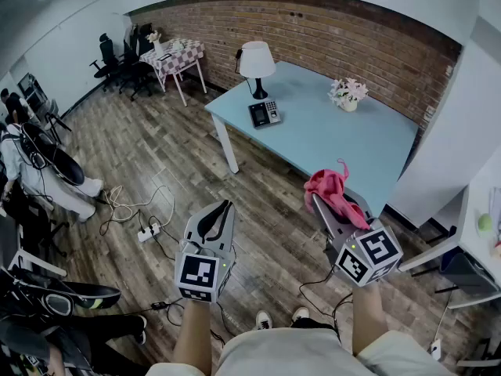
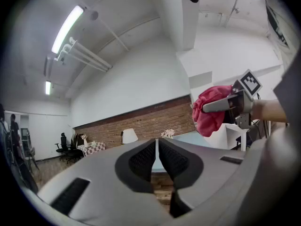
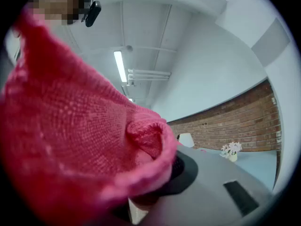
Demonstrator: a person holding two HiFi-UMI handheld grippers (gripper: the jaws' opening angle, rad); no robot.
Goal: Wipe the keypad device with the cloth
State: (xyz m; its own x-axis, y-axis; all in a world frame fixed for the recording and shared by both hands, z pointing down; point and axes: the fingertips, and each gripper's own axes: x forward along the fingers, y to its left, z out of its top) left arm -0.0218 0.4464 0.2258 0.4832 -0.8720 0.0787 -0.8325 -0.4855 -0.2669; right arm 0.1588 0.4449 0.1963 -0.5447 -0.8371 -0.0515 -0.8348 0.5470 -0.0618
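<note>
- Nearest the head camera: two forearms (image 1: 194,331) reaching forward over a wooden plank floor (image 1: 156,155), each behind a grey gripper with a marker cube.
- Left gripper (image 1: 225,207) (image 2: 157,150): level, jaws pressed together, only a thin slit between the ribbed black pads (image 2: 141,160), holding nothing.
- Right gripper (image 1: 338,219): level, jaws pinching a pink knitted cloth (image 1: 329,185) (image 3: 70,126) (bunched, draped over the jaws and filling most of the right gripper view).
- Dark keypad device (image 1: 264,113): lying on a light blue rectangular table (image 1: 337,147), near its left corner, well apart from both grippers and not touched by the cloth.
- Just behind the device: white-shaded lamp (image 1: 257,61) on a black base, upright.
- Farther right on the same table: small pale pot (image 1: 349,105) holding a bunch of white and pink flowers (image 1: 347,89), upright, apart from the device.
- Far back by the red brick wall (image 1: 352,45): small checkered table (image 1: 184,53) with a pale vase at its left end (contents too small to tell).
- Left of the grippers on the floor: white power strip (image 1: 147,233) among loose cables.
</note>
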